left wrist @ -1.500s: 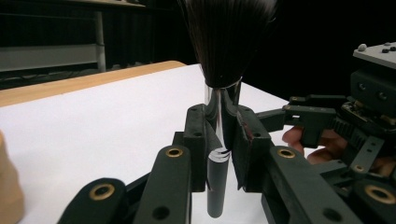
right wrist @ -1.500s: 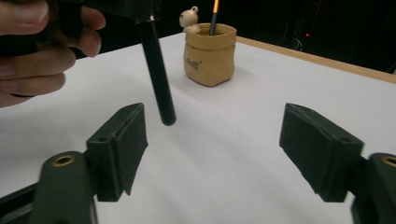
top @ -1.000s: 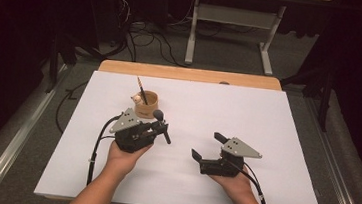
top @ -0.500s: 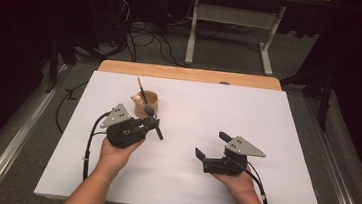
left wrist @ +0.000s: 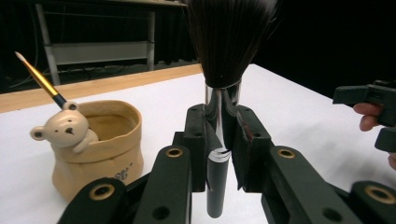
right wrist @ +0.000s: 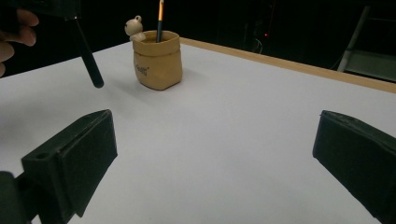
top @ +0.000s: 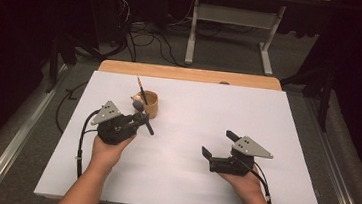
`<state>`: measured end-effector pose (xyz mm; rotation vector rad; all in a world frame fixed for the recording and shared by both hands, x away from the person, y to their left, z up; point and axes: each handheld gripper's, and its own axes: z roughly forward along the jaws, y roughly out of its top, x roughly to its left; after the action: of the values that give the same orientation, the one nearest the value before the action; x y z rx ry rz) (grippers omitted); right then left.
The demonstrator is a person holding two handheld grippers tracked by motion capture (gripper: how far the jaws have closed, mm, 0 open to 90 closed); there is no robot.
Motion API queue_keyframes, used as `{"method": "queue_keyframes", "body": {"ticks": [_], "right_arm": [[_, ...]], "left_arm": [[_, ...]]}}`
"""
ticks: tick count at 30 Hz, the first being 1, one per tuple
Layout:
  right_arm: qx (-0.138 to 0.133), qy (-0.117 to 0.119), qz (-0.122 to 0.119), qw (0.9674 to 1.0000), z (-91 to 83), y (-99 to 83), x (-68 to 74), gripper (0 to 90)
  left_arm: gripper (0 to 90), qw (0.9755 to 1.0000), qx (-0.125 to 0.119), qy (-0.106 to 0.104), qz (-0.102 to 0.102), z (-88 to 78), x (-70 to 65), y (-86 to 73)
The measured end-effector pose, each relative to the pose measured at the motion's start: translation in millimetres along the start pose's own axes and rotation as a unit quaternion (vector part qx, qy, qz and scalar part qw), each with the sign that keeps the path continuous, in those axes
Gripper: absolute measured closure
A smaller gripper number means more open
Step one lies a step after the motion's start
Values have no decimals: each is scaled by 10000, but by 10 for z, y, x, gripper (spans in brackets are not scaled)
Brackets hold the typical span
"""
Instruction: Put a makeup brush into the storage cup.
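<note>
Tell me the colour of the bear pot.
Tan, the bear pot; clearest in the left gripper view.

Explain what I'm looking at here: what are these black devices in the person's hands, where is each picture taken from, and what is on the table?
A person holds a hand-operated two-jaw gripper in each hand; there is no robot arm. The high view looks down on the white table from above the person's side. The other two pictures come from cameras riding on the grippers, looking along their black jaws.

The left gripper is shut on a makeup brush, clamped at its shiny metal collar with the dark bristles pointing away from the camera. The right gripper is open and holds nothing.

On the table stands a tan bear-shaped pot, beside the left gripper, with a thin paintbrush leaning in it.
</note>
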<state>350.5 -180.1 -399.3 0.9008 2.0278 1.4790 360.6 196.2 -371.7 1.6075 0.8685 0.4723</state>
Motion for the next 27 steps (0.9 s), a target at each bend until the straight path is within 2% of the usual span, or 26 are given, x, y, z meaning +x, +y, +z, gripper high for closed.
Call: {"method": "queue_keyframes", "body": {"ticks": [8,14,20,23,27], "right_arm": [[-65,-177,60,9998,-79,12,-98,13],[-124,-224,66,9997,-115,22,-124,13],[-121,-224,86,9996,-148,18,-135,13],[-98,-255,112,9996,-161,14,-151,13],[-145,-283,160,9994,-165,22,-174,13]], "left_arm": [[776,10000,-24,79,-53,-13,40,-6],[776,10000,-11,96,-15,-20,31,-3],[776,9999,-23,116,-50,-48,53,-13],[776,9997,-87,125,-166,-57,80,-17],[776,9997,-91,153,-136,-58,73,-17]]}}
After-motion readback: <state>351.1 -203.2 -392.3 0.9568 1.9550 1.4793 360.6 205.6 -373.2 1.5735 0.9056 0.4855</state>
